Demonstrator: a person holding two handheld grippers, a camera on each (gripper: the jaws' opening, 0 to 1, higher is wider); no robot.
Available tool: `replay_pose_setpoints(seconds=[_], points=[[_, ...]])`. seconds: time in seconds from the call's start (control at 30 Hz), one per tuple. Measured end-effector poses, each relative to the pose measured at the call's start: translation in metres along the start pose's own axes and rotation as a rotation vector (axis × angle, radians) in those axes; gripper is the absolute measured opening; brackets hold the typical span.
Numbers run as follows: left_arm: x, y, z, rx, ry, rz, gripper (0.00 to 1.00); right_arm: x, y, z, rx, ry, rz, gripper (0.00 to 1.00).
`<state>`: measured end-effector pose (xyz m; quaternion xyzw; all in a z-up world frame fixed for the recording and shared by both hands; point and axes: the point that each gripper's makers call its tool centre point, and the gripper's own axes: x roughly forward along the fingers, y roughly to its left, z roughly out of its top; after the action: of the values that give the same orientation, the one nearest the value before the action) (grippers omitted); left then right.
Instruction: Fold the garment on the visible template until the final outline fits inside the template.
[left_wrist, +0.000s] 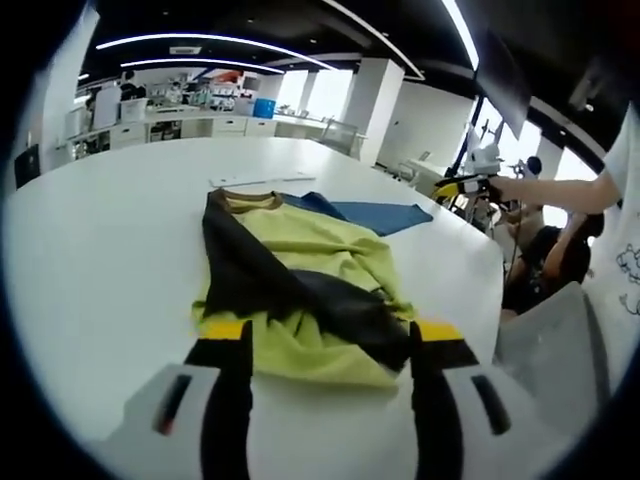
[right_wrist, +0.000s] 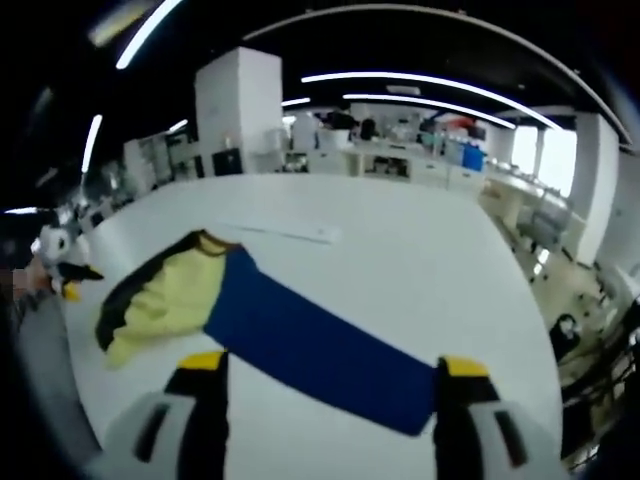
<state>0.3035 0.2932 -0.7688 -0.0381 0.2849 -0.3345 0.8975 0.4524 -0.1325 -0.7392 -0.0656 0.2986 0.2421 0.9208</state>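
A yellow-green garment (left_wrist: 310, 265) with black panels lies crumpled and partly folded on the white table (left_wrist: 110, 260). Its collar points away from me. A blue template (left_wrist: 375, 213) sticks out from under its far right side. My left gripper (left_wrist: 332, 332) hovers open at the garment's near hem, one jaw to each side. In the right gripper view the blue template (right_wrist: 310, 345) runs across the table, with the garment (right_wrist: 160, 290) covering its left end. My right gripper (right_wrist: 333, 365) is open over the template's near edge and holds nothing. That same gripper (left_wrist: 458, 186) appears far right, held by an arm (left_wrist: 565, 192).
A thin white strip (left_wrist: 255, 181) lies on the table beyond the collar, also visible as a white strip (right_wrist: 285, 232) behind the template. A grey chair (left_wrist: 555, 345) and a seated person (left_wrist: 545, 262) are past the table's right edge. Desks and shelves line the back of the room.
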Motion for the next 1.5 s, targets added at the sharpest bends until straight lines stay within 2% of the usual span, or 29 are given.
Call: replay_pose_setpoints(seconds=[0.1, 0.23, 0.3, 0.37, 0.5, 0.73, 0.8, 0.83, 0.9, 1.03, 1.17, 1.5], points=[[0.002, -0.008, -0.003, 0.015, 0.008, -0.02, 0.58, -0.005, 0.015, 0.002, -0.013, -0.007, 0.018, 0.85], [0.004, -0.022, -0.007, 0.034, 0.017, -0.048, 0.55, -0.008, 0.025, 0.004, -0.021, -0.023, 0.046, 0.84], [0.005, -0.027, -0.009, 0.041, 0.021, -0.057, 0.53, -0.012, 0.038, 0.006, -0.023, -0.033, 0.061, 0.84], [0.006, -0.031, -0.01, 0.046, 0.025, -0.063, 0.51, -0.011, 0.039, 0.005, -0.027, -0.04, 0.076, 0.83], [0.009, -0.041, -0.015, 0.063, 0.041, -0.084, 0.47, -0.015, 0.057, 0.002, -0.043, -0.037, 0.099, 0.83], [0.018, -0.063, -0.026, 0.089, 0.082, -0.119, 0.35, -0.018, 0.074, -0.003, -0.03, -0.05, 0.131, 0.82], [0.022, -0.063, -0.032, 0.106, 0.107, -0.119, 0.34, -0.018, 0.076, -0.005, -0.025, -0.05, 0.142, 0.81], [0.023, -0.064, -0.039, 0.149, 0.145, -0.119, 0.33, -0.018, 0.078, -0.006, -0.028, -0.048, 0.147, 0.81], [0.027, -0.067, -0.045, 0.209, 0.173, -0.109, 0.32, -0.019, 0.082, -0.008, -0.043, -0.044, 0.154, 0.81], [0.033, -0.065, -0.054, 0.203, 0.195, -0.113, 0.3, -0.021, 0.092, -0.011, -0.037, -0.039, 0.18, 0.8], [0.039, -0.06, -0.061, 0.215, 0.214, -0.09, 0.25, -0.022, 0.103, -0.017, -0.023, -0.034, 0.197, 0.78], [0.045, -0.055, -0.07, 0.233, 0.259, -0.052, 0.18, -0.025, 0.105, -0.024, 0.002, -0.033, 0.206, 0.76]])
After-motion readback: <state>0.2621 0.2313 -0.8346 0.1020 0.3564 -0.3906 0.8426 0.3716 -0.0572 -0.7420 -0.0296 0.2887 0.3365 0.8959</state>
